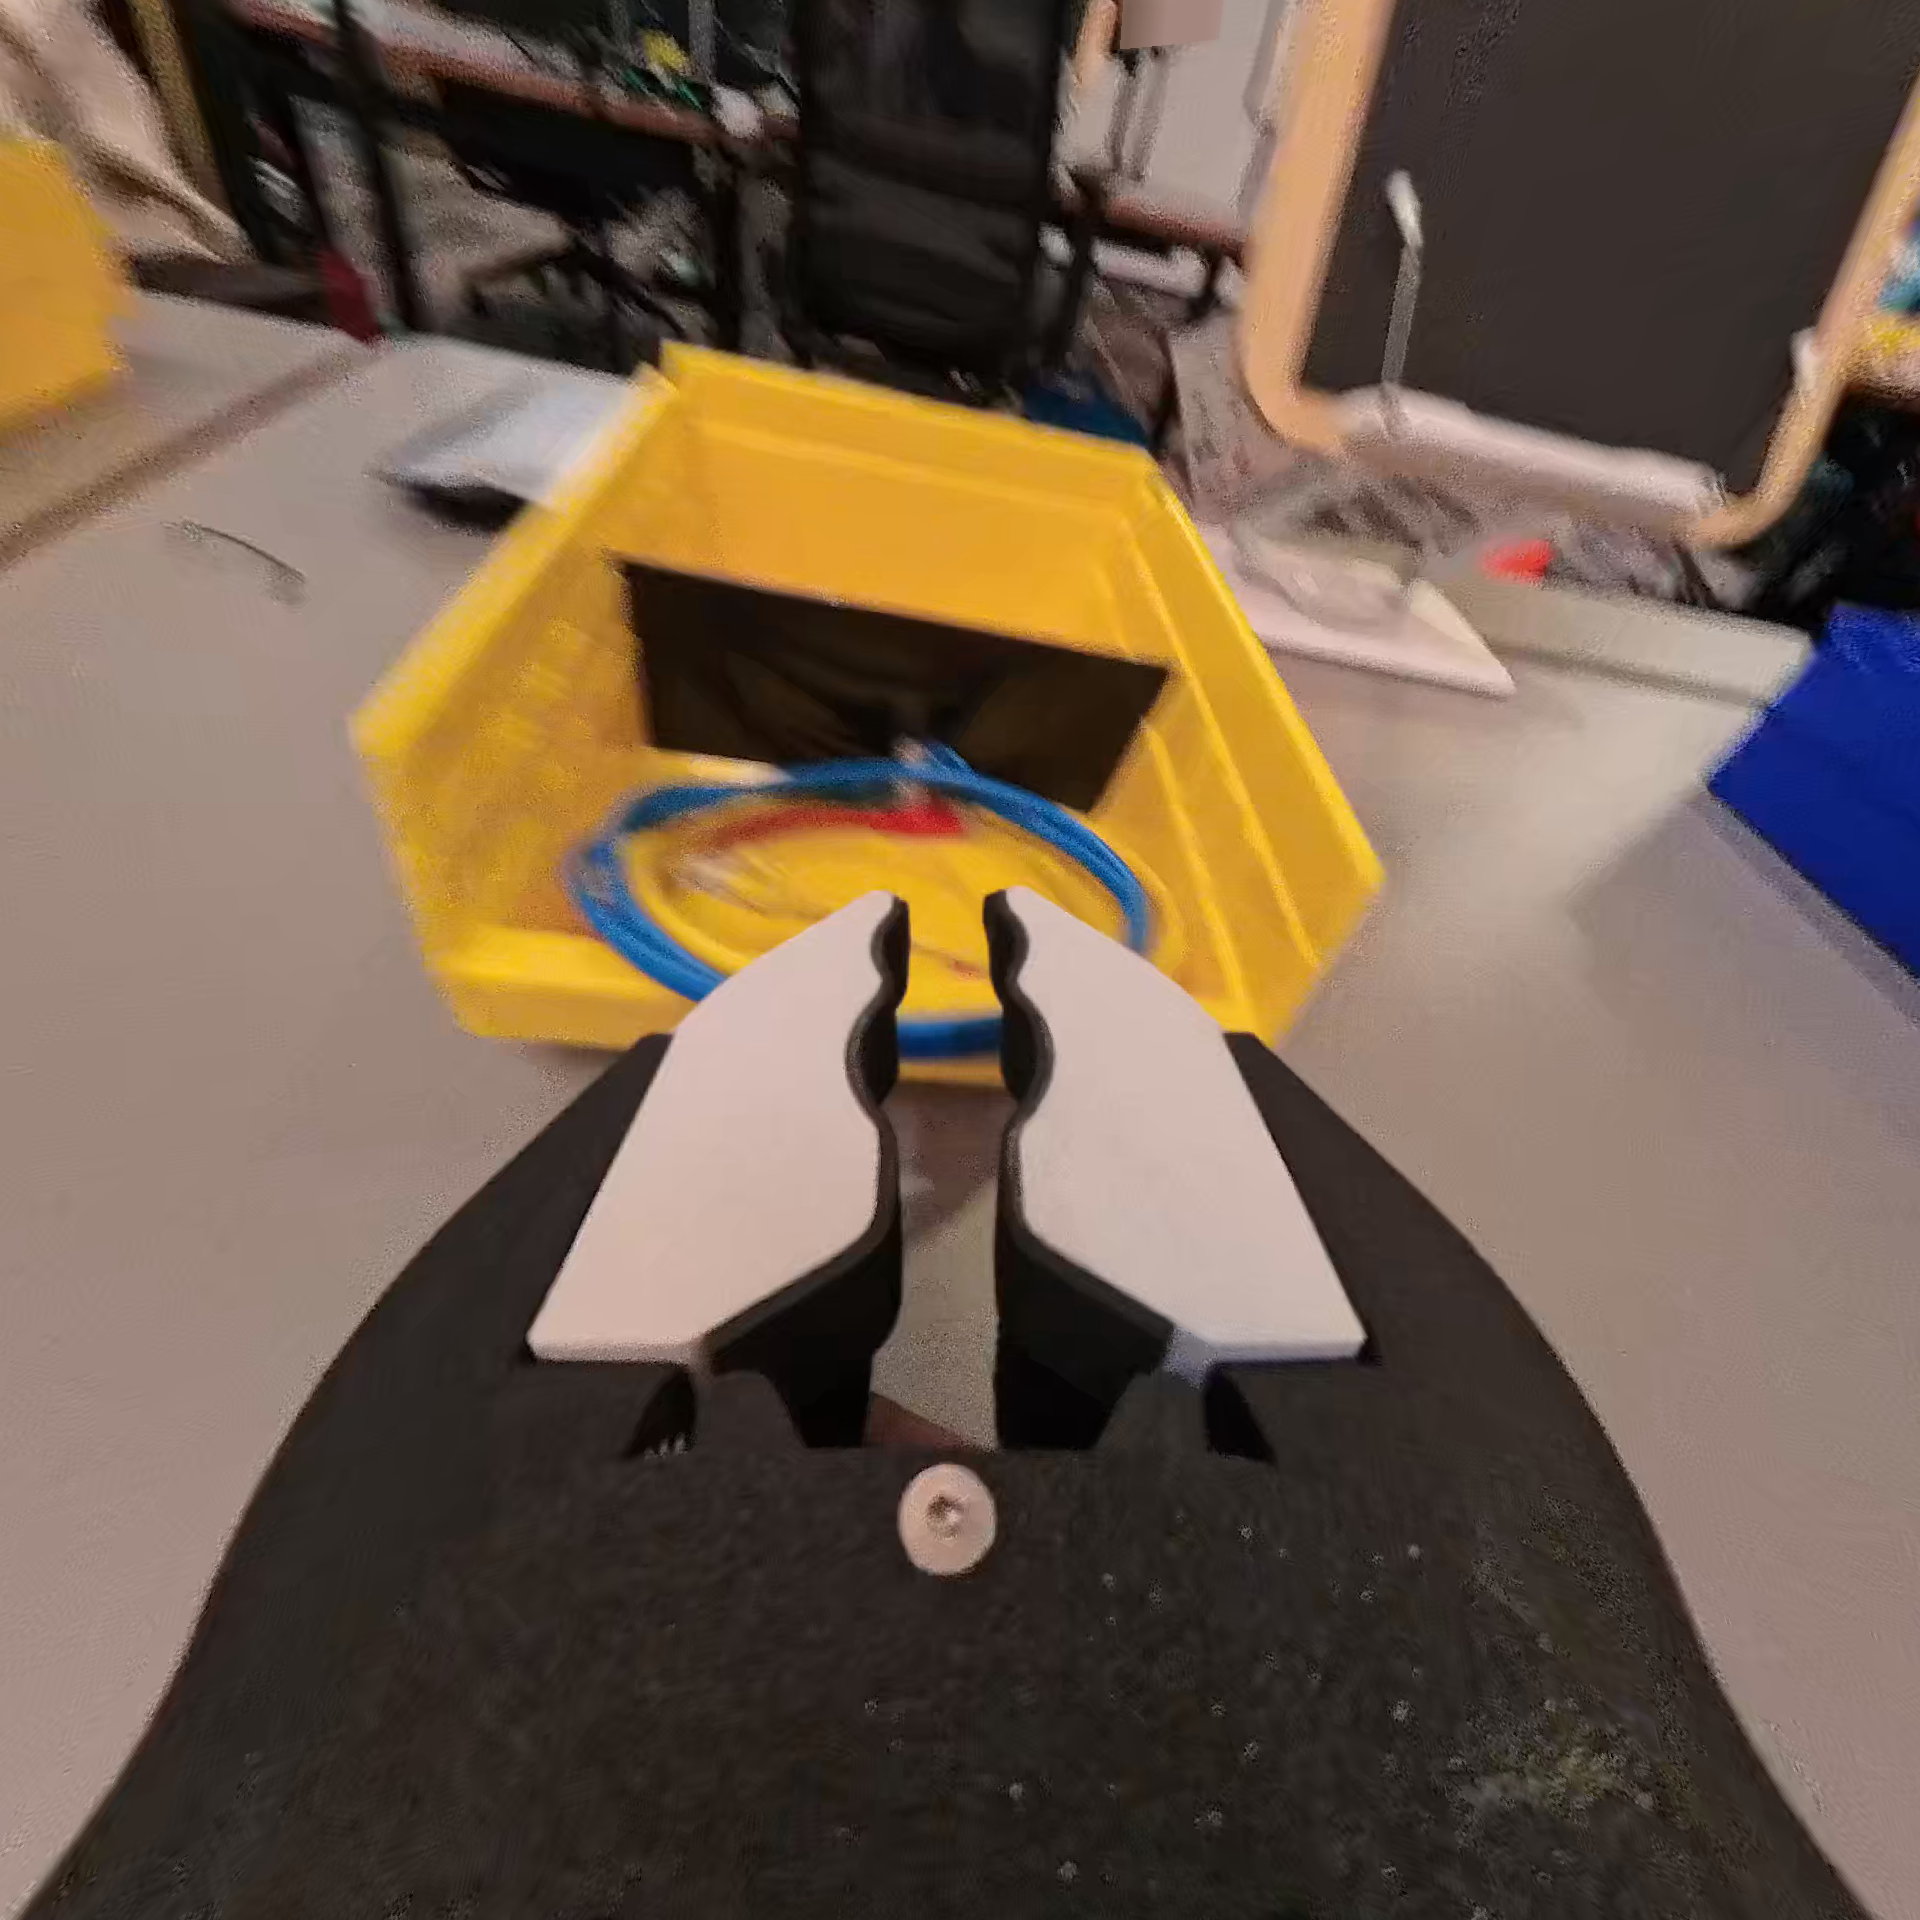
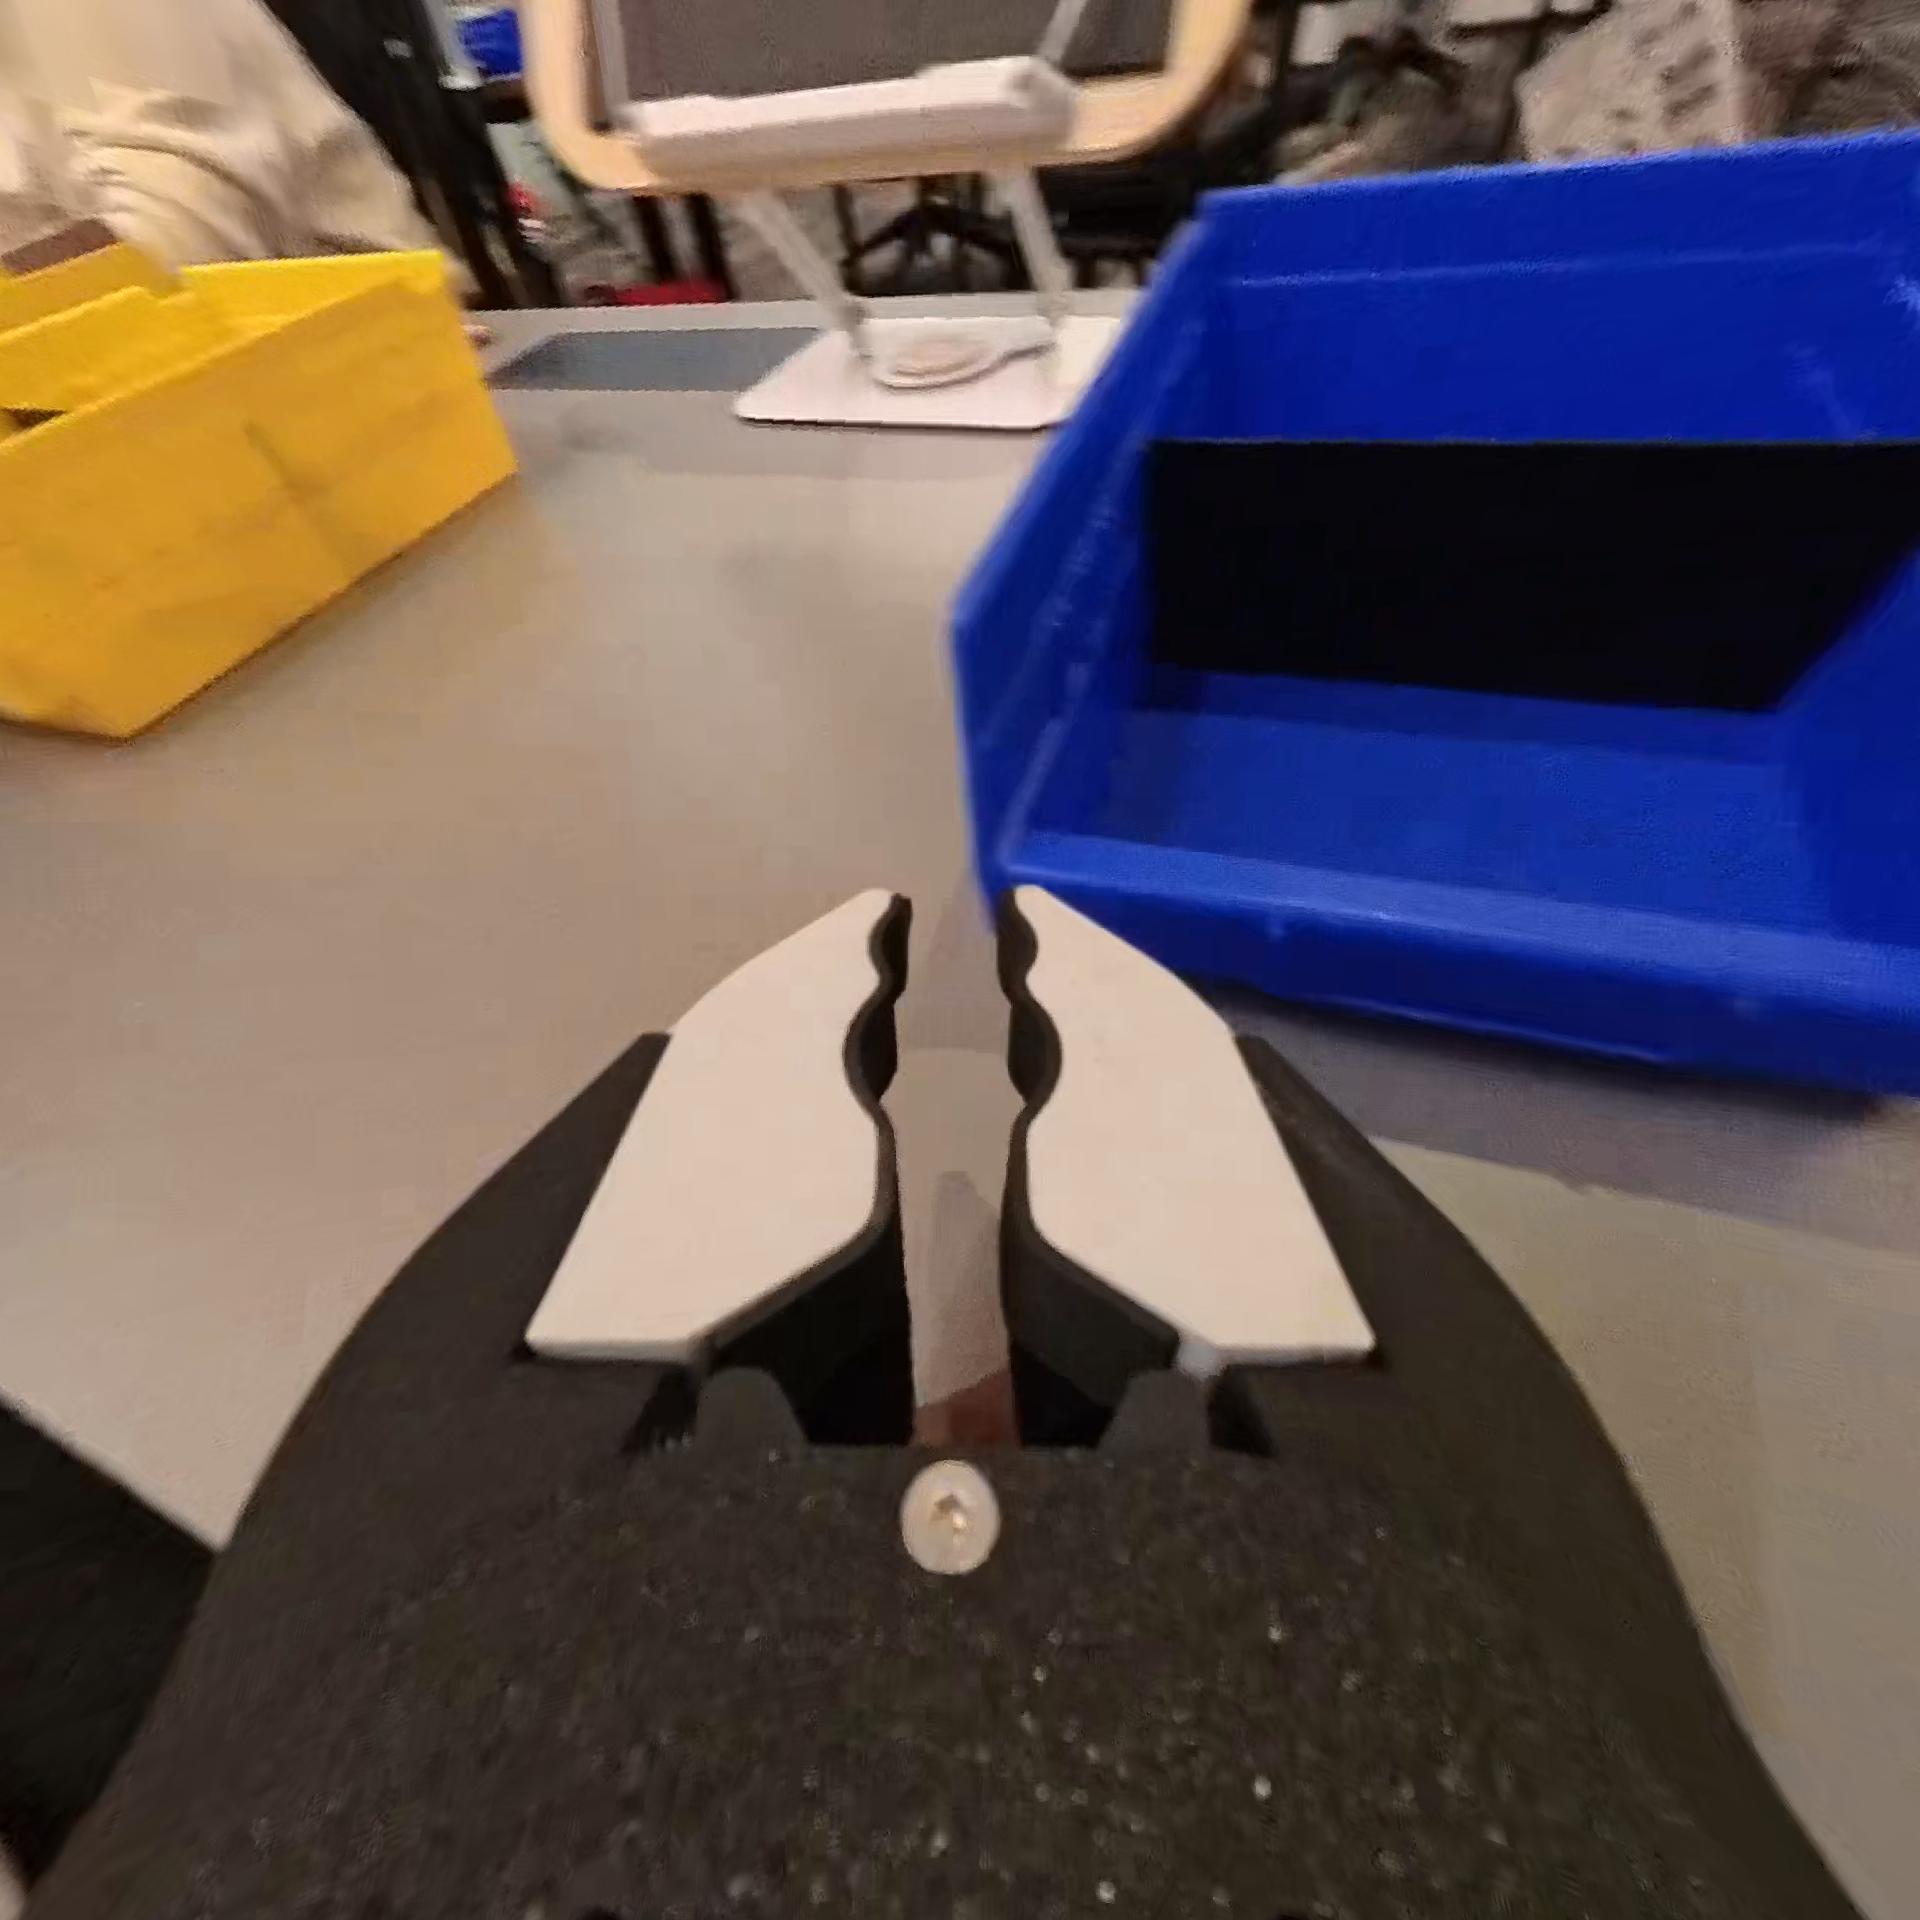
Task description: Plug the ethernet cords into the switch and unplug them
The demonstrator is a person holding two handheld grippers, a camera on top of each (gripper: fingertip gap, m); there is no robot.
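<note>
**Two empty grippers over a grey table, facing a yellow bin and a blue bin**

The left gripper [image 1: 945, 909] hovers just in front of a yellow bin [image 1: 1195, 644], its two pale fingers parted by a narrow gap with nothing between them. The bin stands on a grey table [image 1: 260, 935] with its low open front toward the camera. Inside the bin, on its floor, lies a coiled blue ethernet cord [image 1: 623, 925], with a red cord [image 1: 883, 821] across the far side of the coil. Behind the coil, against the back of the bin, stands a flat black box [image 1: 831, 675], probably the switch; blur hides its ports. No cord is visibly plugged in.

The right gripper [image 2: 951, 914] is to the right of the yellow bin [image 2: 260, 468], well apart from it, above bare table [image 2: 623, 779]. Its fingers are likewise slightly parted and hold nothing. Just beyond its tips is a blue bin [image 2: 1455, 935] with a dark panel at the back. Farther back, a white stand [image 2: 904, 384] rests on the table.
</note>
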